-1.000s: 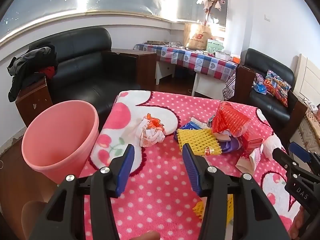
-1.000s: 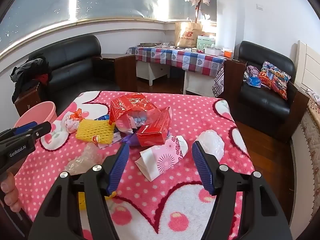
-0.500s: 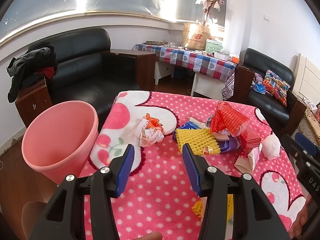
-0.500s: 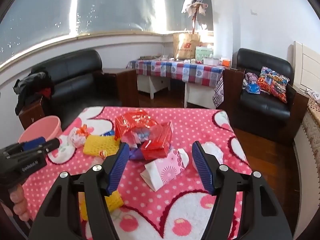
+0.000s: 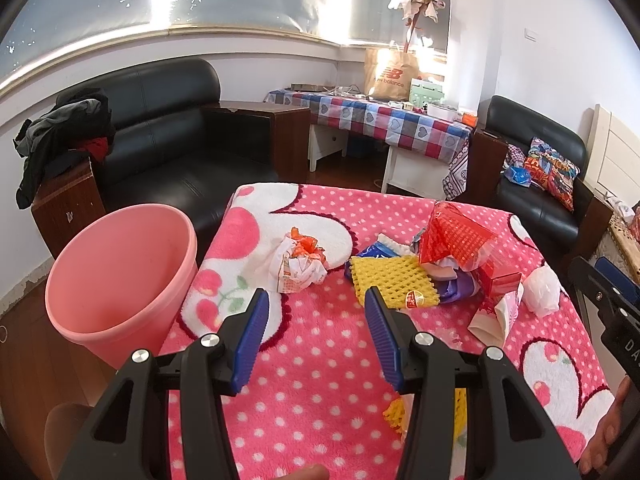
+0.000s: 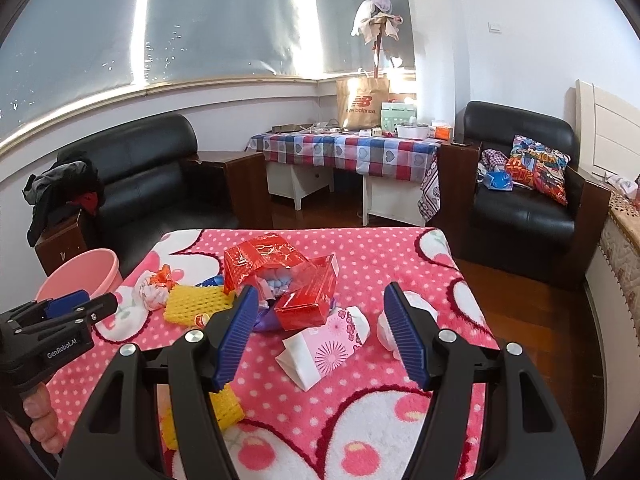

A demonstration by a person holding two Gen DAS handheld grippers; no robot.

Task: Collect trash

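Observation:
Trash lies in a heap on the pink polka-dot blanket [image 5: 320,360]: a crumpled white-and-orange wrapper [image 5: 298,262], a yellow foam net [image 5: 390,280], a red plastic bag [image 5: 450,236], a red box [image 6: 308,300], a pink flowered carton [image 6: 326,346] and a white wad [image 5: 542,290]. A pink bin [image 5: 116,280] stands on the floor left of the blanket. My left gripper [image 5: 316,320] hovers open and empty, short of the wrapper. My right gripper [image 6: 318,320] is open and empty above the carton. A second yellow net [image 6: 228,404] lies near me.
A black sofa [image 5: 160,140] with clothes on its arm stands behind the bin. A table with a checked cloth [image 5: 380,120] and a black armchair [image 6: 520,184] lie beyond the blanket. Wooden floor runs to the right of the blanket edge.
The right wrist view has tilted up and pulled back a little, so the heap sits lower and farther. In the left wrist view the right gripper has slid toward the right edge. The left gripper stays put.

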